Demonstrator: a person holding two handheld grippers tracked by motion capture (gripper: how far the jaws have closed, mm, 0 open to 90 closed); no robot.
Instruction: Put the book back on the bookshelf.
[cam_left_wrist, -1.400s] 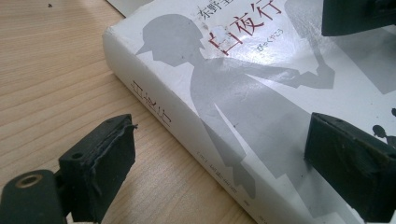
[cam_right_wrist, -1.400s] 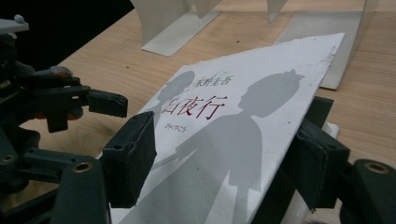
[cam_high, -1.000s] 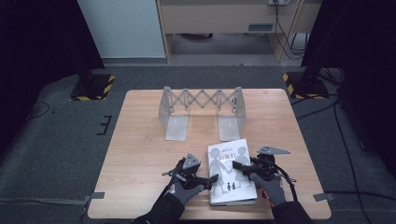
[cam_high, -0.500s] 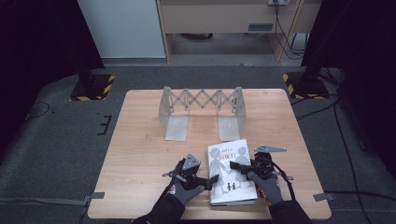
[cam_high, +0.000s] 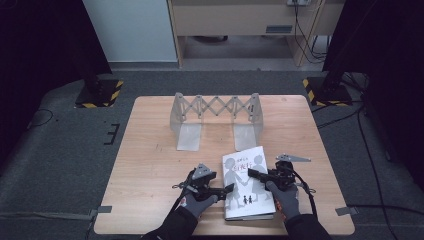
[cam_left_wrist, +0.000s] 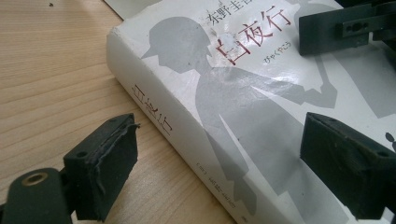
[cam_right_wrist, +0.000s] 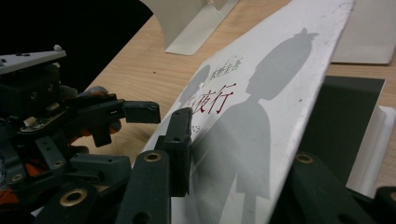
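The right tongs (cam_high: 252, 173) had just been closing, now clamped on the book's (cam_high: 246, 187) lifted front cover at the bench's (cam_high: 150, 165) near edge, left tongs (cam_high: 229, 188) gaping astride its spine, barely opened, the folding stand (cam_high: 215, 107) behind unused.

book (cam_left_wrist: 243, 88) cover: 白夜行, びゃくやこう | spine: 白夜行

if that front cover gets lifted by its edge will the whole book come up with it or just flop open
Probably it just flops open: in the right gripper view the cover already tilts up off the page block, gripped by the right hand-held gripper. The book looks thick, so likely heavy enough to stay on the table. Its glossy jacket may be slippery.
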